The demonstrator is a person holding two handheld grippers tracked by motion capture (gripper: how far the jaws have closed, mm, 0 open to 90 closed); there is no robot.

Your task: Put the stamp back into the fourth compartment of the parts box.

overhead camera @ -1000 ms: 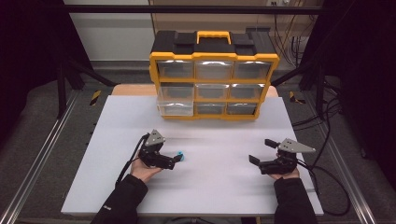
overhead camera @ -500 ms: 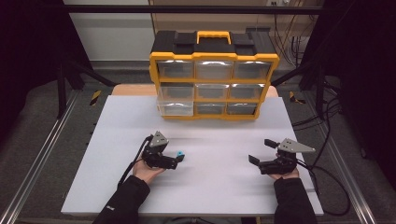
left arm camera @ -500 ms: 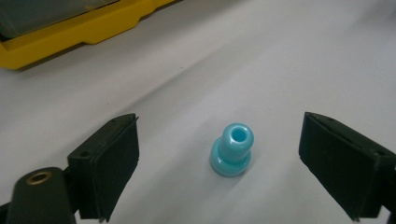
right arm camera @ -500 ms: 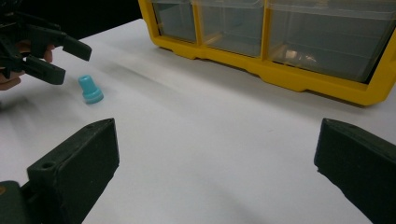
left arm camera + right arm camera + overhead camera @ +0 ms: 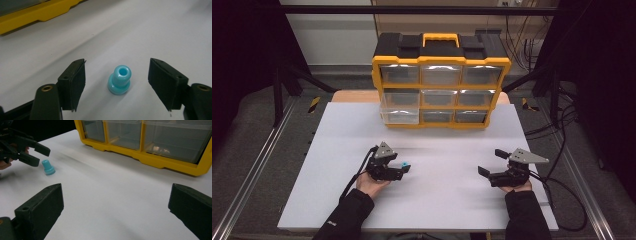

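Small turquoise plastic peg (image 5: 119, 80) standing upright between released jaws.
Left hand-held gripper (image 5: 117, 82) and right hand-held gripper (image 5: 492, 161) both gape near the white bench's (image 5: 452, 210) front edge; yellow-and-black drawer organiser (image 5: 441, 82) at rear edge.

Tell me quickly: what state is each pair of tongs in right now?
Left tongs: open, jaws either side of the blue bead standing on the table, not touching it.
Right tongs: open, holding nothing.
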